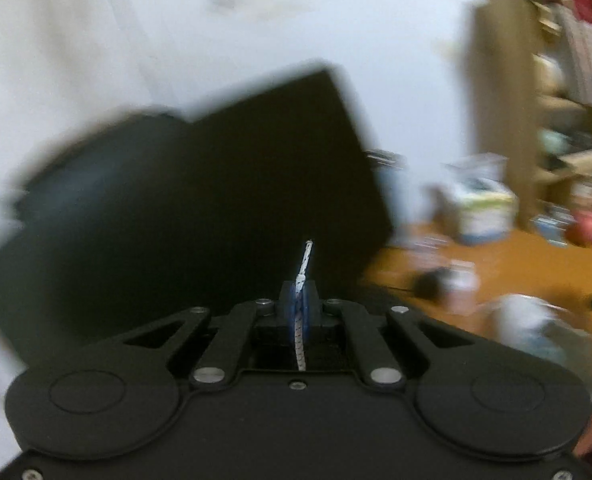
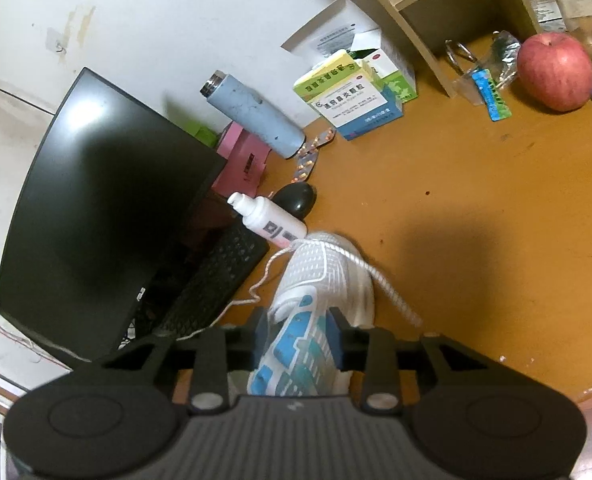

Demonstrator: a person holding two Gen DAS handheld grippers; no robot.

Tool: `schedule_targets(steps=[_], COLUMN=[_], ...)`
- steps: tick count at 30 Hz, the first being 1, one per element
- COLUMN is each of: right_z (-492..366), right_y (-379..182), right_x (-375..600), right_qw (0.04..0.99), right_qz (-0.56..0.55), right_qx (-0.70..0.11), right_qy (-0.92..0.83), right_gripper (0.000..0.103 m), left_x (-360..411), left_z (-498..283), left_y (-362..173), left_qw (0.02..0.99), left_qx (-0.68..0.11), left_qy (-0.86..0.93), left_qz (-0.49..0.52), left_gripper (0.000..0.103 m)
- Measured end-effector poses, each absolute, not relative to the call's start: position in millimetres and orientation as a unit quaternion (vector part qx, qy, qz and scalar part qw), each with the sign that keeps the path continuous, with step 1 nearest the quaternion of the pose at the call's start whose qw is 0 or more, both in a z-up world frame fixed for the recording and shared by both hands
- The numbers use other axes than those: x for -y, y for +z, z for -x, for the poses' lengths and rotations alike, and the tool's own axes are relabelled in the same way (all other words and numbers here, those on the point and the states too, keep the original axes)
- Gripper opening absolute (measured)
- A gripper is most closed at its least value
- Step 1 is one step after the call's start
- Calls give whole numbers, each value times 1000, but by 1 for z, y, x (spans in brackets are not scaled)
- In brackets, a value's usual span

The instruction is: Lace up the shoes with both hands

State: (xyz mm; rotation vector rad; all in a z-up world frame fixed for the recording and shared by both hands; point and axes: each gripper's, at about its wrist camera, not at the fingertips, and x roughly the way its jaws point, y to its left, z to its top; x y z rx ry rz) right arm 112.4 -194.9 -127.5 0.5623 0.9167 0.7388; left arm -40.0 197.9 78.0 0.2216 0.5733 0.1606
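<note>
Left gripper [image 1: 299, 294] has its blue pads pressed together on the lace [image 1: 304, 264], which runs up between them, and the stiff white tip pokes out just past the pads. That view is badly smeared (motion blur all over), so behind it I can only make out a dark monitor [image 1: 199, 184], a white wall and some clutter on a wooden desk [image 1: 416, 264].

Right gripper [image 2: 298, 334] is clamped on the shoe [image 2: 320, 280], one finger on each side around the blue-and-white sole end. The shoe is white mesh, held out over the desk [image 2: 456, 208] with its far end pointing away from the camera. A twisted white lace [image 2: 376, 276] wraps across that far end: one run comes down toward the right finger, and a thinner run trails off left past the keyboard [image 2: 215, 284] and out of view below the monitor [image 2: 95, 208].

Other stuff on the desk: a white bottle [image 2: 267, 218] lying just beyond the shoe, a black mouse [image 2: 296, 198] behind it, a blue flask [image 2: 251, 114] leaning by the wall, pill blisters [image 2: 310, 156], medicine boxes [image 2: 352, 96] and an apple [image 2: 556, 72] far right near the shelf [image 2: 436, 4].
</note>
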Motion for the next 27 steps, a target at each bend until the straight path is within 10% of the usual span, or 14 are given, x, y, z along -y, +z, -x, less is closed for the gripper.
schedule_targets(steps=[13,19,27], right_z=[-76,-62,-70], right_y=[-117,-97,-106], right_x=[195,173,154], right_qw=[809,818,817], right_qz=[-220,-135,-67], right_qx=[-428,-391,-404], right_qy=[338,400,405], right_gripper=[34,56,25], left_x=[-66,-39,-31], left_z=[-62,-72,-82], left_y=[-57,-84,-103], left_qw=[909,889,869], left_qx=[-380,-421,-467], left_qy=[-152,-172,-153], left_qz=[-71,-41,-52], left_gripper=[1,1,1])
